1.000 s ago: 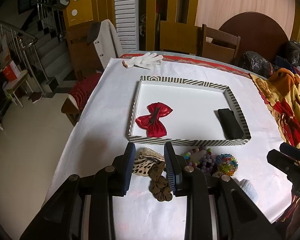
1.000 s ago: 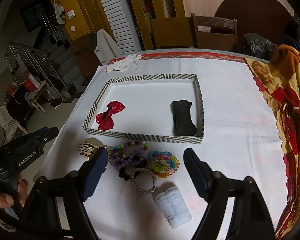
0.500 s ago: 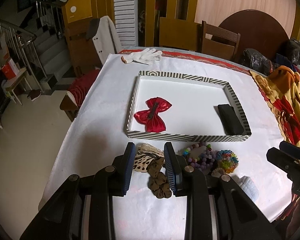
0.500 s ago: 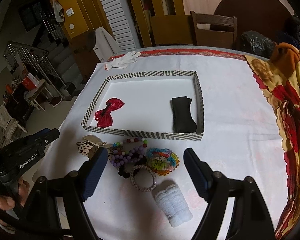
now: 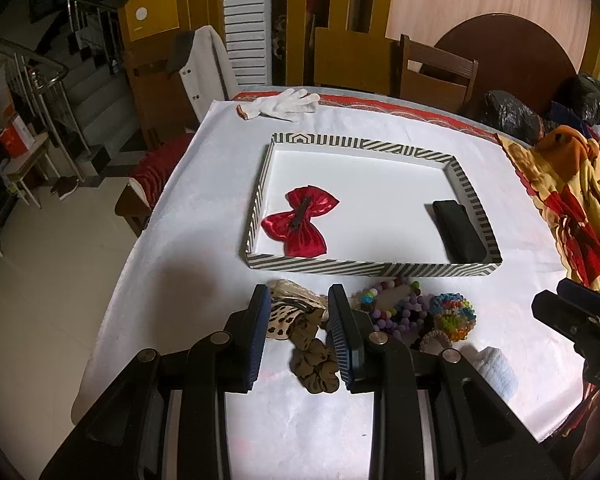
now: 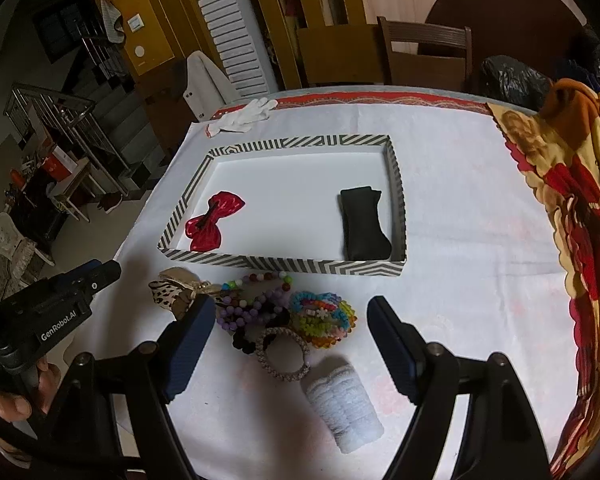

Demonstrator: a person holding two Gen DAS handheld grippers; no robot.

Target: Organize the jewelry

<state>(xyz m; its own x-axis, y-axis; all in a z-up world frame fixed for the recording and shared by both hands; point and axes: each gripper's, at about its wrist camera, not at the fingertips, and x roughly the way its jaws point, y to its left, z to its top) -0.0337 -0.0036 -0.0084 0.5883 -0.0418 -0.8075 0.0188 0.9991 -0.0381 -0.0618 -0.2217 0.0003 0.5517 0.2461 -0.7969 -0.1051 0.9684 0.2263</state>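
**Op:** On the table, just short of the tray, the pile was mostly untouched. Tray held only 2 items: red bow at its left end, black pouch hard by the right wall. So I'd call it early, maybe a quarter done.

**Sup:** What was left outside?

**Op:** Leopard bow and a brown scrunchie on the left of the heap, then purple beads, rainbow bracelet, a ring-shaped hair tie, and a white fuzzy roll nearest me. All sat close together, several touching; the beads looked tangled w/ a dark scrunchie, couldn't tell exactly.

**Sup:** Grippers?

**Op:** Left gripper had its jaws parted, nothing pinched. It hung above the leopard bow and brown scrunchie, which showed in the gap between the pads. No contact as far as I could see. Right gripper was spread wide, empty, framing the beads, bracelet and hair tie from above.

**Sup:** Next?

**Op:** My guess: left takes the scrunchie or leopard bow, since it was lined up there. Soft stuff, should squash fine. Beads could drag neighbours along if snagged.
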